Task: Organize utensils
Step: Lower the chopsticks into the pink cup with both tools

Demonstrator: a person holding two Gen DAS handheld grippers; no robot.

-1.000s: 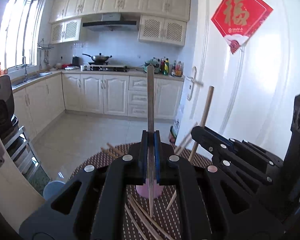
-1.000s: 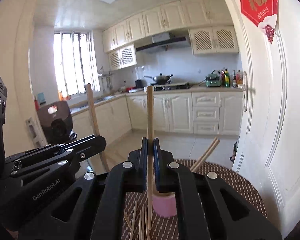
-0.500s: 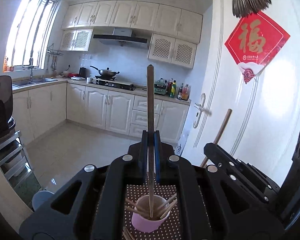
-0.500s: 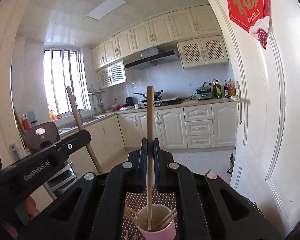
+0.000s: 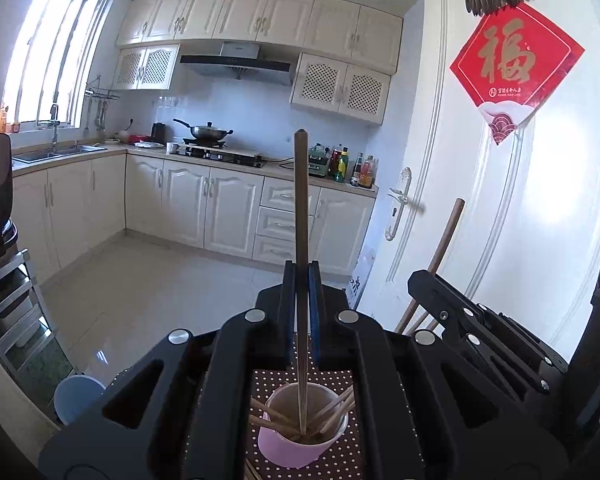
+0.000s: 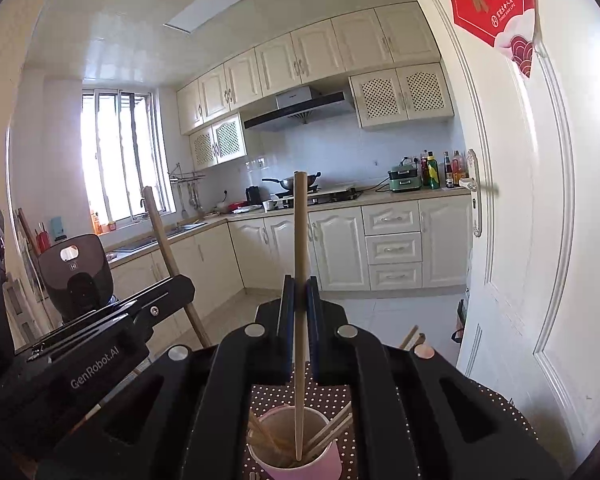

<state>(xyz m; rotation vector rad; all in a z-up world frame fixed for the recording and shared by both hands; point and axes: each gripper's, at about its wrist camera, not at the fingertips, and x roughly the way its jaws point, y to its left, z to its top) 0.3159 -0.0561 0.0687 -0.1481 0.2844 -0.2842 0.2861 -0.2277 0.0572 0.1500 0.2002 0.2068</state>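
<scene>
A pink cup with several chopsticks in it stands on a brown dotted mat. My left gripper is shut on a dark chopstick held upright, its lower end inside the cup. My right gripper is shut on a light wooden chopstick, also upright with its lower end in the same cup. The right gripper shows at the right of the left wrist view; the left gripper shows at the left of the right wrist view.
The mat covers a round table beside a white door. A light blue bin stands on the floor to the left. A black appliance stands at the left. Kitchen cabinets line the far wall.
Both grippers have risen and come over the cup; the chopstick tips now sit inside it. Loose chopsticks on the mat have dropped out of view.
</scene>
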